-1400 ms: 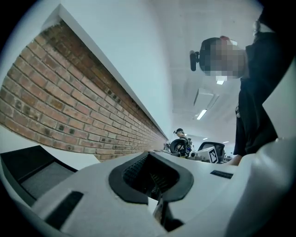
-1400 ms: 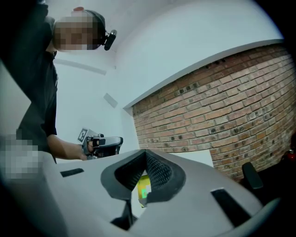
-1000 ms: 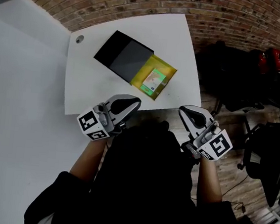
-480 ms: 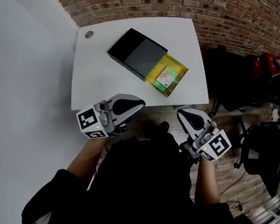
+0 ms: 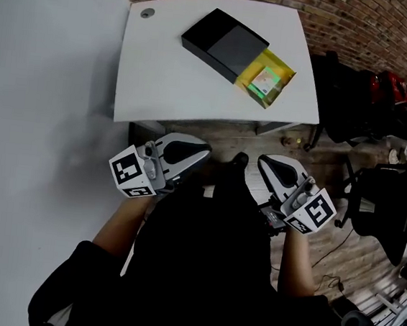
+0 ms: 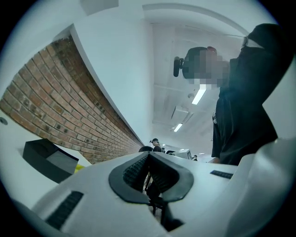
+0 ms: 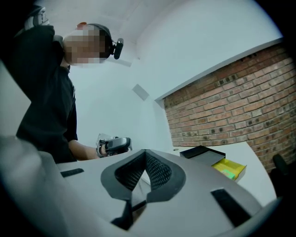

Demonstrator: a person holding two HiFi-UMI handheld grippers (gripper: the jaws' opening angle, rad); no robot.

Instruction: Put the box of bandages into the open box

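White wall (image 5: 43, 106) fills the left of the head view, and brick wall (image 5: 348, 22) runs along the top. Table (image 5: 168, 83) stands against the brick, with a grommet (image 5: 147, 13) at its far left corner. Open box (image 5: 227, 42), a black sleeve, lies toward the table's right side with its yellow tray (image 5: 283, 71) slid out to the right. Bandage box (image 5: 264, 83), green, lies inside the tray. The left gripper view shows the open box (image 6: 46, 157) low at left. The right gripper view shows the tray (image 7: 231, 165) and the green bandage box (image 7: 226, 174) in it.

Both grippers are held near the person's body, off the table's near edge and well apart from the open box. Left gripper (image 5: 199, 151) (image 6: 148, 157) has jaws pressed together, nothing between them. Right gripper (image 5: 265, 164) (image 7: 145, 155) also has jaws closed tip to tip, empty. Wood floor (image 5: 264, 140) shows below the table edge. Dark chairs (image 5: 380, 206) stand at far right, with a red item (image 5: 392, 88) behind them.
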